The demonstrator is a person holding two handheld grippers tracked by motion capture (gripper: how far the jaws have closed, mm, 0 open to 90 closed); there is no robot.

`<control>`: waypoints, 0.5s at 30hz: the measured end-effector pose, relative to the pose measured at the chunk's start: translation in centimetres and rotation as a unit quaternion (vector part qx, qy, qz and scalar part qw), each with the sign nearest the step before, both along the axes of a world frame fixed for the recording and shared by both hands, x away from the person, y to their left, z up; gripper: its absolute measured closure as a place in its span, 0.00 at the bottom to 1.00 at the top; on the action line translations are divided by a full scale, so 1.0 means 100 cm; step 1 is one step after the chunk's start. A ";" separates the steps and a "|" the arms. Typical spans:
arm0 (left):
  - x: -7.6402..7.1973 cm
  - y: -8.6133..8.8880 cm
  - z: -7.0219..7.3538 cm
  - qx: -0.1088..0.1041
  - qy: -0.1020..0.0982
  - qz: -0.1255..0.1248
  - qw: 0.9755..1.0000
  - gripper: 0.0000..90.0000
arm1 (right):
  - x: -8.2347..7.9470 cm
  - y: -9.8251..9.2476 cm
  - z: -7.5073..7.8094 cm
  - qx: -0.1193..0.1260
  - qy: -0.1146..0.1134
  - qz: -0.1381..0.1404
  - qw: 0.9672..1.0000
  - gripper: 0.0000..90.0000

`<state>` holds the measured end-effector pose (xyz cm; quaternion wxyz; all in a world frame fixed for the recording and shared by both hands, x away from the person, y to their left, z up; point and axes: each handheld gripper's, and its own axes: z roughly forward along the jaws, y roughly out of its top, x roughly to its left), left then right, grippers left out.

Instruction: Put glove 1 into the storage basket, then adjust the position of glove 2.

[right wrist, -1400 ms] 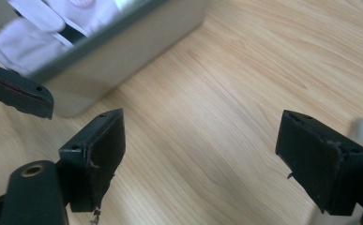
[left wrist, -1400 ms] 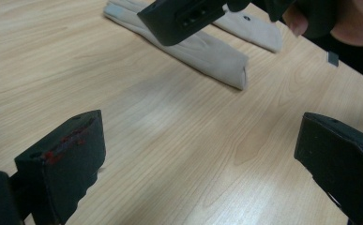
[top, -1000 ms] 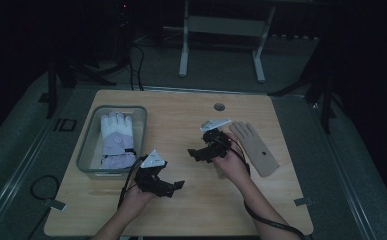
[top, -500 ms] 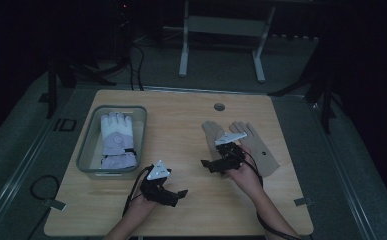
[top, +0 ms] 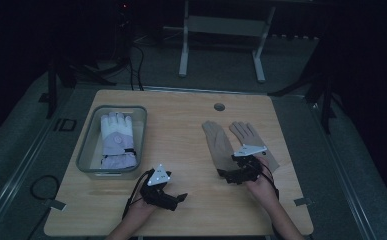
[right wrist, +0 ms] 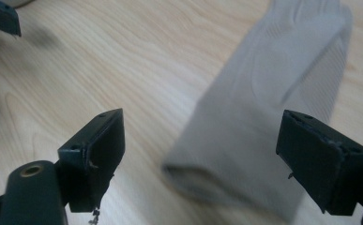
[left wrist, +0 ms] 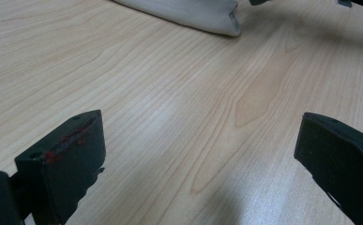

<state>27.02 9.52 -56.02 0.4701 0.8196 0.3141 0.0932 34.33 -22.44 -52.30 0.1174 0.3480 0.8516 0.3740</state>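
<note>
- The right gripper (top: 229,174) stood wide open and empty, low over the tabletop (top: 181,125), with the cuff of the left beige glove (top: 217,142) lying between its jaws but not yet pinched.
- The second beige glove (top: 251,137) lay just beside the first one, on the right part of the tabletop.
- The left gripper (top: 177,198) was also wide open and held nothing; it rested near the front edge, well apart from the beige gloves.
- A white glove (top: 116,140) lay inside the grey tray (top: 140,135) on the left.
- To do this step well, I think the right gripper should go lower and close on the cuff only, without catching the neighbour glove.
- I could read no brand or writing on the gloves.
</note>
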 end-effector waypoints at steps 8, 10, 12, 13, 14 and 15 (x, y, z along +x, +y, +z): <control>0.000 -0.001 0.000 0.001 -0.006 0.001 1.000 0.03 | -0.006 -0.021 -0.004 0.017 -0.006 -0.026 1.000 0.14; -0.001 -0.001 0.001 -0.001 -0.005 0.002 1.000 0.03 | -0.005 -0.020 -0.003 0.019 -0.011 -0.030 0.999 0.11; -0.002 -0.001 0.001 -0.001 -0.006 0.001 1.000 0.03 | -0.004 -0.019 -0.002 0.023 -0.013 -0.030 0.999 0.11; -0.003 -0.001 0.001 0.001 -0.007 0.000 1.000 0.03 | -0.003 -0.018 -0.002 0.021 -0.013 -0.031 0.999 0.11; -0.004 -0.001 0.001 0.003 -0.009 0.000 1.000 0.03 | -0.001 -0.017 -0.001 0.018 -0.014 -0.031 0.999 0.12; -0.005 -0.001 0.002 0.005 -0.011 0.000 1.000 0.03 | 0.001 -0.017 0.000 0.024 -0.014 -0.029 0.999 0.15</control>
